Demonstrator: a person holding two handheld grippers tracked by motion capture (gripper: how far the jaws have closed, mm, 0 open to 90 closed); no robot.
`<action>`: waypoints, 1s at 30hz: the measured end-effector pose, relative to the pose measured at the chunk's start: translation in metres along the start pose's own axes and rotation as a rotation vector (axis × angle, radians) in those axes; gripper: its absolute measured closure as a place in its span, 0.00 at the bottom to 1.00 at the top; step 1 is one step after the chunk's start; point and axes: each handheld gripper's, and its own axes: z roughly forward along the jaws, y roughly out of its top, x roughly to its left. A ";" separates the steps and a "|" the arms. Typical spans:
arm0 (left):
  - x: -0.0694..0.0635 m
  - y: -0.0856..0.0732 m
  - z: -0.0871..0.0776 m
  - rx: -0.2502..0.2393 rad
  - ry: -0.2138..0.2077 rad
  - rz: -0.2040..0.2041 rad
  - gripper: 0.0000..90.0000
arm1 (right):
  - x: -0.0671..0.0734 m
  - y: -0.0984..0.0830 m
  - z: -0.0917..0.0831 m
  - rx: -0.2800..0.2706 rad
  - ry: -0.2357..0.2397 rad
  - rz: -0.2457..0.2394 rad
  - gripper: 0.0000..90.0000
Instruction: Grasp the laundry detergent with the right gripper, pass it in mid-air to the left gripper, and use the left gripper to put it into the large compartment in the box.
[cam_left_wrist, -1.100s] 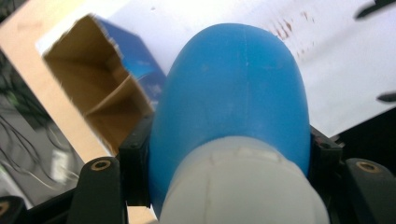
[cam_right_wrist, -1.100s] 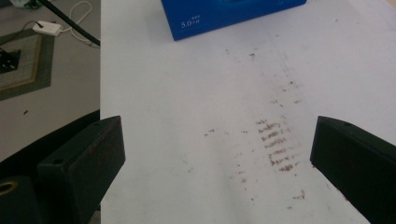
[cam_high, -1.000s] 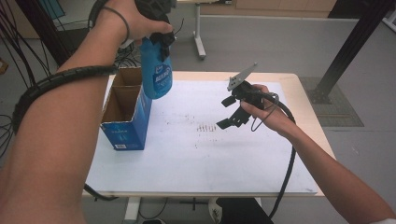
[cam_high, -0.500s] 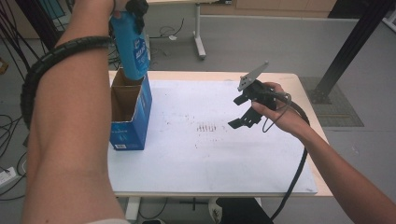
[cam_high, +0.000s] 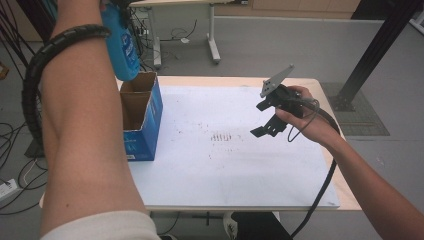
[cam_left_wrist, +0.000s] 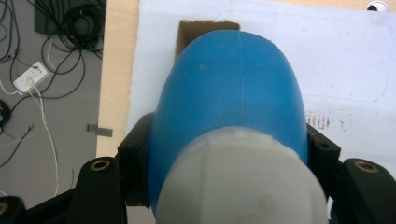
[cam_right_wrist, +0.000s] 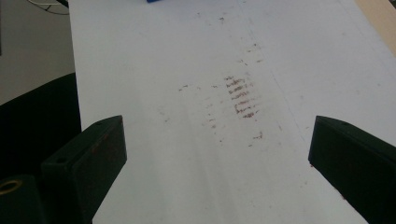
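Observation:
A blue plastic bottle (cam_high: 121, 47) with a pale cap hangs high over the open blue cardboard box (cam_high: 143, 116) at the table's left. In the left gripper view the bottle (cam_left_wrist: 224, 93) runs away from the camera, cap (cam_left_wrist: 240, 182) nearest. My left gripper (cam_left_wrist: 229, 151) is shut on it, one black jaw pressing each side. Below the bottle's far end is the box's opening (cam_left_wrist: 208, 25). My right gripper (cam_high: 262, 119) is held above the table's right half, jaws apart. In its own view the right gripper (cam_right_wrist: 224, 154) stands open over brown smear marks (cam_right_wrist: 240, 98) with nothing between the jaws.
A white sheet (cam_high: 225, 165) covers most of the wooden table (cam_high: 345, 195). The brown smears (cam_high: 222, 136) lie near its middle. My left forearm (cam_high: 85, 130) blocks the table's left part. Cables (cam_left_wrist: 51, 70) lie on the floor to the left; a black post (cam_high: 372, 55) stands at the back right.
My left hand has carried the bottle up and to the left, from in front of the box to high above it. The right gripper drifted slightly to the right and stayed open.

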 end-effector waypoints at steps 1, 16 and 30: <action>0.001 0.000 0.001 -0.001 0.001 -0.010 0.41 | 0.000 0.000 0.000 -0.002 -0.003 0.000 0.05; 0.022 -0.008 0.035 0.005 -0.010 -0.055 0.41 | 0.001 0.003 0.006 0.019 0.005 -0.014 0.05; 0.032 -0.024 0.085 0.045 -0.035 -0.071 0.41 | 0.003 0.006 0.010 0.038 0.018 -0.017 0.06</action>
